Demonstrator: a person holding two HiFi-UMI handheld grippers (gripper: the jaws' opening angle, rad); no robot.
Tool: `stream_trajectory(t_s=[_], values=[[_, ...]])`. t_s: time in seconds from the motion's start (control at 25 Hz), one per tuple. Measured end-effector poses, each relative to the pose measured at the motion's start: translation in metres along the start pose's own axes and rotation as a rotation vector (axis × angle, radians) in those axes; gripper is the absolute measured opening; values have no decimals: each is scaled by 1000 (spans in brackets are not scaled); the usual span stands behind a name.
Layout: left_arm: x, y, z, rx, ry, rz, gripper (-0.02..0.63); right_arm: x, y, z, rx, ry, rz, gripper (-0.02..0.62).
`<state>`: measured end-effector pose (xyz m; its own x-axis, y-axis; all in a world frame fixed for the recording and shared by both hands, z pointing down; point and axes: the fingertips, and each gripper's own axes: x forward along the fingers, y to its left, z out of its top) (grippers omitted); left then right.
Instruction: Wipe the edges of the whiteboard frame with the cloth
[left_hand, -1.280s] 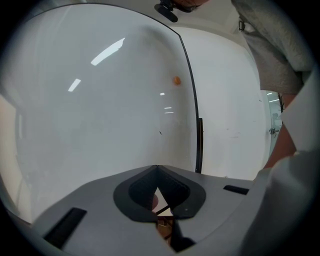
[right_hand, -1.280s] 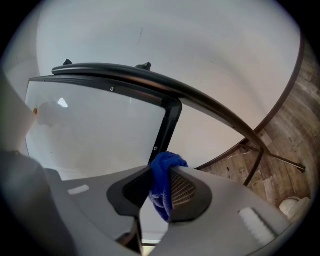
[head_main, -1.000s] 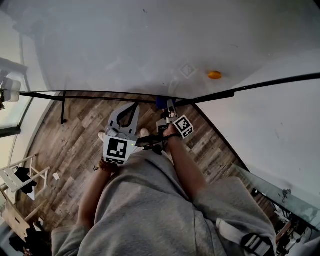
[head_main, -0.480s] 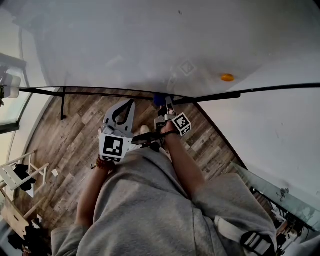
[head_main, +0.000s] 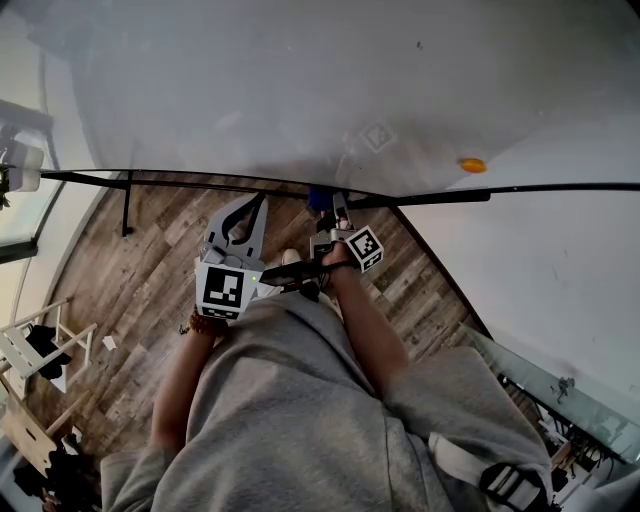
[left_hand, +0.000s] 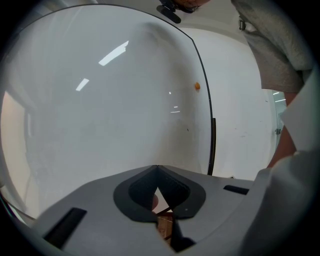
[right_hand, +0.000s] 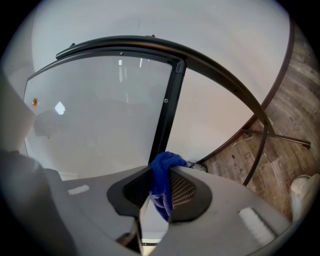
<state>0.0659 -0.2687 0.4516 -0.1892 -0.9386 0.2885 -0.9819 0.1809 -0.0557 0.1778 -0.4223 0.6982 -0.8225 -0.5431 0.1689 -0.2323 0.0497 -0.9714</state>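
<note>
The whiteboard (head_main: 300, 90) fills the top of the head view, and its black frame (head_main: 180, 183) runs along the bottom edge. My right gripper (head_main: 325, 206) is shut on a blue cloth (head_main: 319, 200) that presses against this frame. In the right gripper view the cloth (right_hand: 162, 175) bulges out between the jaws, right at the foot of a black frame bar (right_hand: 167, 110). My left gripper (head_main: 261, 199) hovers just below the frame to the left, shut, its tips meeting with nothing between them (left_hand: 156, 167). It faces the white board (left_hand: 100, 100).
An orange magnet (head_main: 472, 165) sticks to the board at the right. A black stand leg (head_main: 127, 212) drops to the wooden floor (head_main: 150, 280). A white rack (head_main: 40, 350) stands at the far left. A white wall (head_main: 540, 270) is on the right.
The left gripper has risen closer to the frame's bottom edge. The right gripper stays at the frame with the cloth. The view has swung left, so the magnet appears further right.
</note>
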Motion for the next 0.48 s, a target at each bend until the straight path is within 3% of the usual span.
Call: stream_trajectory(t_s=[0.16, 0.48], values=[[-1, 7, 2, 1, -1, -1, 6, 4, 6, -12, -29, 42, 6, 89], [-5, 27, -2, 12, 4, 2, 6, 11, 9, -28, 33, 20, 28, 89]])
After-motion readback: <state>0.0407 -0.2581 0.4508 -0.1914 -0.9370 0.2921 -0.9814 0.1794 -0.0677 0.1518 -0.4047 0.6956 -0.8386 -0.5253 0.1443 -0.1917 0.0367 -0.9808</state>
